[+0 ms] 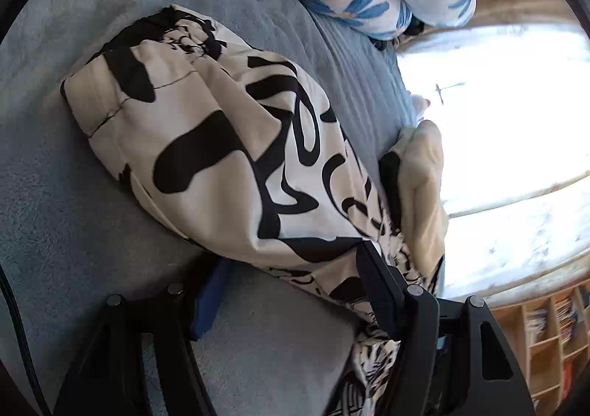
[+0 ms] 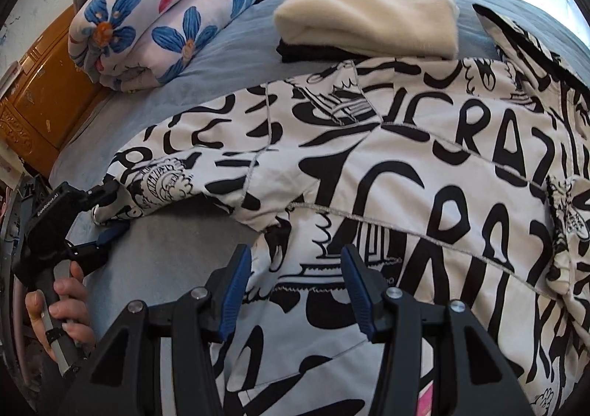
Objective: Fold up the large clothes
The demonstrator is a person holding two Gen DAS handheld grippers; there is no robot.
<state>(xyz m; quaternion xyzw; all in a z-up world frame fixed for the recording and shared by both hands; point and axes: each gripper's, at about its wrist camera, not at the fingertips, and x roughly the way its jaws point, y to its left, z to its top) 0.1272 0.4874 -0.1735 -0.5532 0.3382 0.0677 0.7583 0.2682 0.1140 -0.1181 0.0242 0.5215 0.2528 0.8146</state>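
Nearest in the right wrist view, the right gripper (image 2: 295, 287) hangs steeply over the black-and-white printed jacket (image 2: 387, 165), its blue-padded jaws standing apart with only flat cloth showing in the gap; nothing is pinched there, and the pads look to be above the fabric rather than pressing on it. The jacket lies spread on the blue-grey bed cover (image 2: 173, 254), its body running away from these fingers toward the far right, while one sleeve (image 2: 177, 172) stretches off to the left. At the end of that sleeve sits the left gripper (image 2: 107, 213), held by a hand (image 2: 62, 305) low at the left edge. In the left wrist view the same sleeve (image 1: 206, 143) lies lengthwise ahead of the fingers, cuff end farthest away, and its near end passes between the jaws: the right-side finger (image 1: 379, 290) is on top of the cloth, the blue pad (image 1: 212, 298) of the other lies beside it on the cover. Whether the pads actually squeeze the fabric cannot be told; the gap looks wide. So the left hand is the nearer one to the sleeve, and the fold probably turns on carrying that sleeve across its long axis onto the body. Beyond the jacket rest a folded cream garment (image 2: 368, 7) and a rolled floral quilt (image 2: 158, 14).
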